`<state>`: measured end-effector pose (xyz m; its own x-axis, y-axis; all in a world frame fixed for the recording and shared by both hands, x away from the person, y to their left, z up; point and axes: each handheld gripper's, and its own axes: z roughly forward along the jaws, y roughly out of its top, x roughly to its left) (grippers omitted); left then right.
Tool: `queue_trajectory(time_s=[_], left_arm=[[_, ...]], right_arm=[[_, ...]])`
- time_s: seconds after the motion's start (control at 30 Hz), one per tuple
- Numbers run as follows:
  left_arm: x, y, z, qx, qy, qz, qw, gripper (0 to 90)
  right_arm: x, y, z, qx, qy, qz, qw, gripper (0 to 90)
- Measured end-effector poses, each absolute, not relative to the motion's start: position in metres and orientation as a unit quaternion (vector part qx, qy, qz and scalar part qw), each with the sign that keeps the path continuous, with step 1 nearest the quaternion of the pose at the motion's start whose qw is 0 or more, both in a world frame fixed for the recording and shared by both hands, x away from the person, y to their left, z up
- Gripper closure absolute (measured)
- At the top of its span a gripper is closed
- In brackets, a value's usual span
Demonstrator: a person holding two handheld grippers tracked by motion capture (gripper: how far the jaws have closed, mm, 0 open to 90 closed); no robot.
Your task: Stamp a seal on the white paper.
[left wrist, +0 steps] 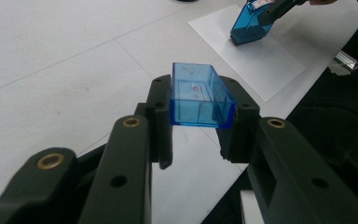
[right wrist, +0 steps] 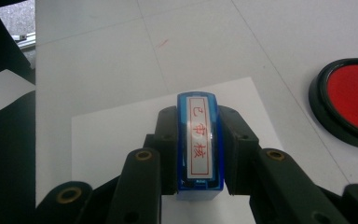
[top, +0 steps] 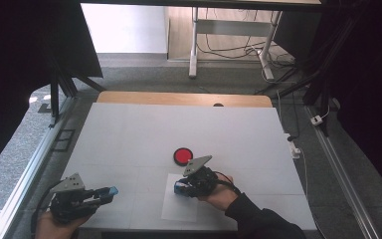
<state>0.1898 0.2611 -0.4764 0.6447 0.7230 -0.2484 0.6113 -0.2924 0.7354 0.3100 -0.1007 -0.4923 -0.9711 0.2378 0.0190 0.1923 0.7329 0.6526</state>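
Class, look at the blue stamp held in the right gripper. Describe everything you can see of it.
The blue stamp is a small block of see-through blue plastic, with a white label on its top bearing a red frame and red characters. The right gripper clamps its long sides between black jaws. The left gripper view shows it tilted, its lower end on the white sheet of paper. The red ink pad lies beyond it, apart.

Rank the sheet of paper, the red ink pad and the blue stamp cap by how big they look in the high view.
1. Sheet of paper, clearly largest.
2. Red ink pad.
3. Blue stamp cap in the left gripper, smallest; it is partly hidden between the jaws, so its gap to the pad is unsure.
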Motion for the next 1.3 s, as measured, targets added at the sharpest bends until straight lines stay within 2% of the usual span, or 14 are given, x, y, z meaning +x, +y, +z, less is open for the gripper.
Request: queue_trajectory(time_s=[0.4, 0.73, 1.07, 1.3], left_arm=[[0.1899, 0.2607, -0.4765, 0.801, 0.417, 0.065, 0.424, 68.4], [0.1901, 0.2605, -0.4767, 0.801, 0.418, 0.064, 0.423, 68.4], [0.1905, 0.2606, -0.4769, 0.801, 0.419, 0.063, 0.422, 68.4], [0.1906, 0.2604, -0.4768, 0.802, 0.419, 0.063, 0.422, 68.4]], right_arm=[[0.3115, -0.1031, -0.4963, 0.127, 0.929, 0.346, 0.027, 71.9], [0.307, -0.1003, -0.4959, 0.115, 0.933, 0.337, 0.044, 72.0], [0.3163, -0.1054, -0.4982, 0.134, 0.926, 0.352, 0.008, 72.0], [0.3111, -0.1025, -0.4974, 0.119, 0.931, 0.344, 0.029, 71.9]])
